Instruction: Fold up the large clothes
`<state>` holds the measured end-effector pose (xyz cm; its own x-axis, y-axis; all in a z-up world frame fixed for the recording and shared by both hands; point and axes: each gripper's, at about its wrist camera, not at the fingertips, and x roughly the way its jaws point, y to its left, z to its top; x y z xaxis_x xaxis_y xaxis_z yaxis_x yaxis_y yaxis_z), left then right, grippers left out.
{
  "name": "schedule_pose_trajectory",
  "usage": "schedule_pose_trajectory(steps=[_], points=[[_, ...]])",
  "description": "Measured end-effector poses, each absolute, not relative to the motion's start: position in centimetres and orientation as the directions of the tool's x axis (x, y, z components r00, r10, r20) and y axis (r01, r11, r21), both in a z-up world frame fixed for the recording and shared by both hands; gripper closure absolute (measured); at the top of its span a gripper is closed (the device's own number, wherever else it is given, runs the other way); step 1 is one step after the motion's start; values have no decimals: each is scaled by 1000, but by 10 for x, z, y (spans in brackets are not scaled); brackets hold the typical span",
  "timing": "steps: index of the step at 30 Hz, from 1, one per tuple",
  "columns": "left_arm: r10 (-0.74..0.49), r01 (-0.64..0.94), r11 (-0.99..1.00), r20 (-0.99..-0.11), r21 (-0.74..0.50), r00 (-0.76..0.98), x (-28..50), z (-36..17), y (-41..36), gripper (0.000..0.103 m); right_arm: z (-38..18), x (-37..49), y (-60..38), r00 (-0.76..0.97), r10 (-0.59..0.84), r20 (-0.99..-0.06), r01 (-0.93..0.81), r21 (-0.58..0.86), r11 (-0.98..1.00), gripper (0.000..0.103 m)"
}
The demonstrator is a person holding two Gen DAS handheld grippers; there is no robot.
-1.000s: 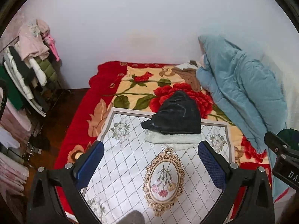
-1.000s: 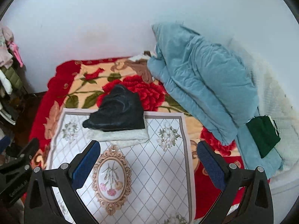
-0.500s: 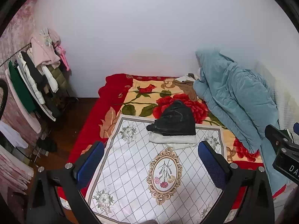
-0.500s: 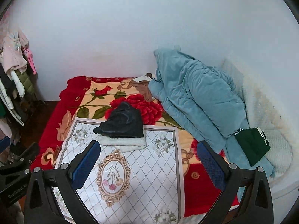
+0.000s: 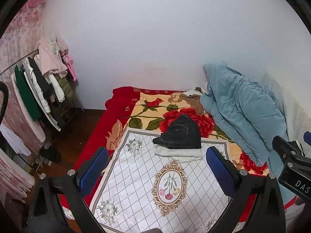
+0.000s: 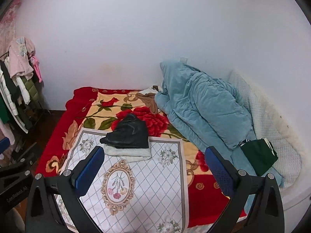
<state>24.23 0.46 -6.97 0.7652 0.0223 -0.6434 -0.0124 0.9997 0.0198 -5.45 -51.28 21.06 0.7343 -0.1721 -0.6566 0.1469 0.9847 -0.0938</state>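
Folded black garment (image 5: 181,134) on white mat (image 5: 136,176), bed by wall.

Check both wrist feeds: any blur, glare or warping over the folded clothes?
Left wrist view: black garment sharp, no glare, light flat; fisheye bends the wall and rack at the edges. Right wrist view: same stack sharp, the corners black; both claws in focus.
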Motion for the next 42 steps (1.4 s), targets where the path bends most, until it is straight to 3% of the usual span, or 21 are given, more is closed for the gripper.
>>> schedule_pose_trajectory(steps=[42], points=[[24,-24,1000,-630,10,776,227,-60,1,0,220,-69,-506,738,-154,-657,130,-84,988,0]])
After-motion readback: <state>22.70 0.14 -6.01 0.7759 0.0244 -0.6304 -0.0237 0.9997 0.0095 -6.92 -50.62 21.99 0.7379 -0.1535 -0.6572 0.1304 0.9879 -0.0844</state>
